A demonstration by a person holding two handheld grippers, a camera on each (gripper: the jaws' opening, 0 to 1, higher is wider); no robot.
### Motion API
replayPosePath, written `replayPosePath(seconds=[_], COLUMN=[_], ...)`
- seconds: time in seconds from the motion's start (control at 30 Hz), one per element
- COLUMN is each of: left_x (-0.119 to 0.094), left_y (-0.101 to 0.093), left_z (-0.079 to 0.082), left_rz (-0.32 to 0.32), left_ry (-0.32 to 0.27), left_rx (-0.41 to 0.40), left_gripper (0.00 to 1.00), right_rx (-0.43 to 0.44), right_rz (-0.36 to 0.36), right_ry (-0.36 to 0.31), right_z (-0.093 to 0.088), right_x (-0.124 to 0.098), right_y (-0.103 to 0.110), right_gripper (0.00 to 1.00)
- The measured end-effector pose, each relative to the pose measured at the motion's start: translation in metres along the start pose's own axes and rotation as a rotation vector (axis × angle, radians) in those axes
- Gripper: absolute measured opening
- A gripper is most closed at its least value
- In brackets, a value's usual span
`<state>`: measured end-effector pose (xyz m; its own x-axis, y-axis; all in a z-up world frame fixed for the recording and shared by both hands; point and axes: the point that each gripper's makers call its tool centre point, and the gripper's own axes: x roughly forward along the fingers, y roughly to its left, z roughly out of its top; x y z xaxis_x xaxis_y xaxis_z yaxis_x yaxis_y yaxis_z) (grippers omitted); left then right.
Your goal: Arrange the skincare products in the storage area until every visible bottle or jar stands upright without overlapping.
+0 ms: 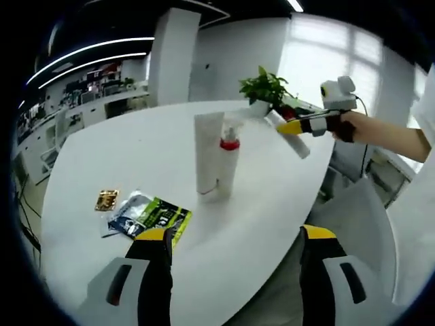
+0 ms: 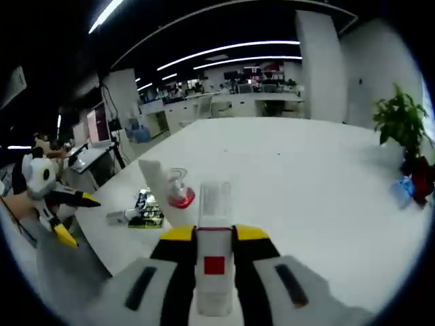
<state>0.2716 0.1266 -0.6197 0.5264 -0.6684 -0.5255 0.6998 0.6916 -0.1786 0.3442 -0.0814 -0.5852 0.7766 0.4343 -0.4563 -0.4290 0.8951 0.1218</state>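
The right gripper (image 2: pixel 214 252) fingers pinch a white tube (image 2: pixel 215 234), likely light and squeezable; grip near its stiffer cap. The left gripper (image 1: pixel 234 261) fingers are spread above the table (image 1: pixel 102 156).

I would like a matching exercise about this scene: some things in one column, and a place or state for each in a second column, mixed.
Things:
1. white tube
2. pump bottle
3. clear bottle
4. sachets

Places or states:
A. lying flat on the table
B. held in the right gripper
C. standing, with a red collar
D. standing, tallest on the table

Pairs: 1-D, 2-C, 3-B, 4-A
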Motion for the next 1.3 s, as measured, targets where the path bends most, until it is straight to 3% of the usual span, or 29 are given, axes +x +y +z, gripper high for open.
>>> replayPosePath(seconds=[0.27,0.43,0.67,0.93,1.3], left_x=[0.006,0.013,0.022,0.028,0.031], left_y=[-0.012,-0.021,-0.044,-0.059,-0.06], left_z=[0.007,0.013,0.021,0.034,0.047], left_rz=[-0.033,-0.04,-0.086,-0.127,-0.11], left_ry=[-0.016,-0.032,-0.047,-0.079,-0.128], left_rx=[-0.002,-0.019,-0.028,-0.011,0.015], left_gripper=[0.74,0.72,0.69,0.59,0.43], right_rx=[0.052,0.043,0.049,0.019,-0.036], right_rz=[0.027,0.074,0.141,0.179,0.19], right_ry=[-0.066,-0.085,-0.148,-0.183,-0.187], right_z=[-0.001,-0.001,0.015,0.022,0.02], right_x=[-0.001,0.006,0.014,0.014,0.008], right_y=[0.042,0.081,0.124,0.15,0.158], right_gripper=[0.2,0.2,0.2,0.2,0.2])
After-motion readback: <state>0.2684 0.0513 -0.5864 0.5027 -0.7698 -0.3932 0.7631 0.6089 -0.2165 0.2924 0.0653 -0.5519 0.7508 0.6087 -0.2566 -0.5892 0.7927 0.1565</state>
